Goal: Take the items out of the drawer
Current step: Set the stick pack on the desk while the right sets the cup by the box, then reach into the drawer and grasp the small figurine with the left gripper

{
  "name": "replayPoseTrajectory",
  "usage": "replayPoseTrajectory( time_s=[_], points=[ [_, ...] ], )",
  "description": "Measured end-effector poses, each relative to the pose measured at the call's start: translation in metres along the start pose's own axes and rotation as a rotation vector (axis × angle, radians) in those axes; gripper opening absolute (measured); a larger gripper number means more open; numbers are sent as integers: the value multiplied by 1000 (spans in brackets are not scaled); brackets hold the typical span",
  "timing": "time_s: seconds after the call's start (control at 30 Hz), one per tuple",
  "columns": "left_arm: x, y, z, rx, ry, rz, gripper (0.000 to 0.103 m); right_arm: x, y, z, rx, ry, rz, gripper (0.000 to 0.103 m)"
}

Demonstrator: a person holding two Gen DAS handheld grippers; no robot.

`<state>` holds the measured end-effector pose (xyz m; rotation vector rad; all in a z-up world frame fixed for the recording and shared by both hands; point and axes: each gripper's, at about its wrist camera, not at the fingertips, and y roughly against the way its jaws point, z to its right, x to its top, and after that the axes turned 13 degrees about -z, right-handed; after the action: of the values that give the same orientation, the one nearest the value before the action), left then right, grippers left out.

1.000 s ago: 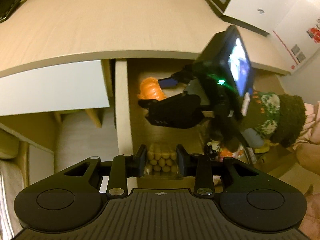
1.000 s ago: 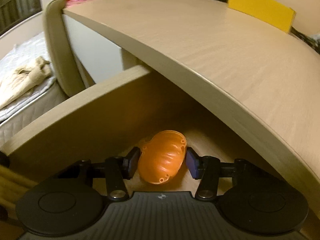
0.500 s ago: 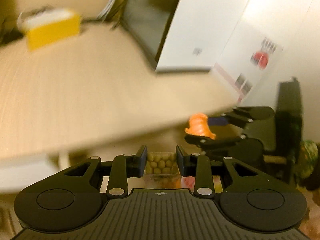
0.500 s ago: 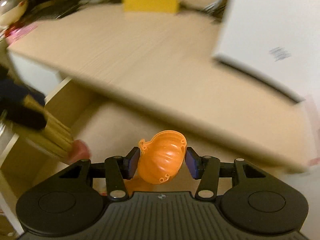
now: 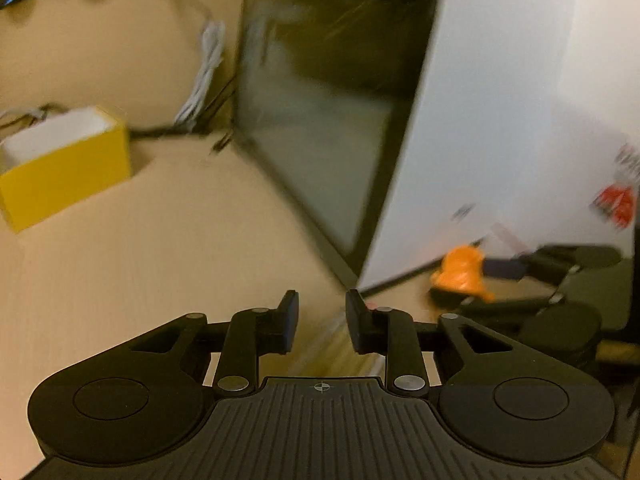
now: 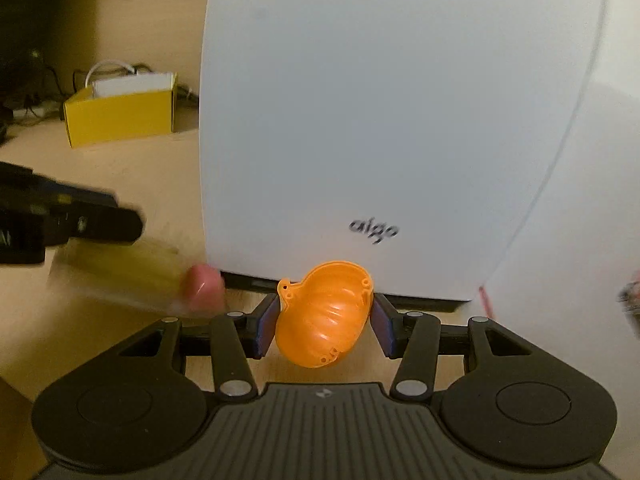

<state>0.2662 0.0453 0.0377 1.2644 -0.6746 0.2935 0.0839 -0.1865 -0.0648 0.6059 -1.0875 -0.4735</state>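
Between the blue pads of the right gripper [image 6: 324, 322], low centre of the right wrist frame, sat the orange shell [image 6: 325, 316], clamped on both flanks, hollow side facing up and toward the camera, long axis running roughly top-right to bottom-left. It was held just above the desk top [image 6: 120, 176], directly in front of the white box [image 6: 392, 120] that filled the upper frame. Judged: release point lay straight below the pads, so a short lowering would suffice; box face was close ahead, leaving little forward room.

Left gripper [image 5: 322, 326]: fingers stood partly apart with a blurred yellowish item [image 6: 124, 270] between them, seen far more clearly at mid-left of the right wrist frame, a pinkish end pointing toward frame centre. Whether the pads were pressing it could not be told because of motion blur. Its long axis ran near-horizontal in that frame.

Yellow carton [image 6: 120, 116] stood at upper left, well apart from both grippers. Drawer not in view. Right hand appeared nearer to set-down.
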Motion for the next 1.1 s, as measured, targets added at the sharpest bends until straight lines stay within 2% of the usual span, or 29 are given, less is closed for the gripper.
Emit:
replayPoseTrajectory(
  time_s=[0.17, 0.23, 0.3, 0.37, 0.57, 0.7, 0.87, 0.97, 1.03, 1.1],
  points=[
    [-19, -10, -24, 60, 41, -94, 28, -3, -25, -4, 26, -4, -52, 50],
    [-23, -7, -29, 67, 43, -120, 28, -2, -28, -7, 33, -1, -48, 54],
    [-26, -7, -33, 68, 48, -124, 28, 3, -31, -11, 45, 21, -58, 71],
    [-30, -1, -34, 60, 66, -121, 28, 3, -22, -13, 66, 31, -71, 75],
    [-41, 17, -31, 75, 74, -114, 28, -10, 5, -12, 86, -14, -39, 75],
    [-46, 31, -15, 95, 24, -137, 28, -29, 33, -8, 64, -16, -28, 81],
    [-58, 47, 3, 63, 1, -146, 29, -69, 66, -6, 86, -1, -84, 81],
    [-70, 53, 13, 45, -22, -156, 29, -89, 79, -11, 55, -1, -89, 84],
    [-80, 55, 16, 17, -35, -183, 29, -105, 92, -6, 21, -27, -72, 86],
    [-96, 53, 16, -36, -48, -240, 29, -113, 98, -3, 8, -37, -101, 86]
  ],
)
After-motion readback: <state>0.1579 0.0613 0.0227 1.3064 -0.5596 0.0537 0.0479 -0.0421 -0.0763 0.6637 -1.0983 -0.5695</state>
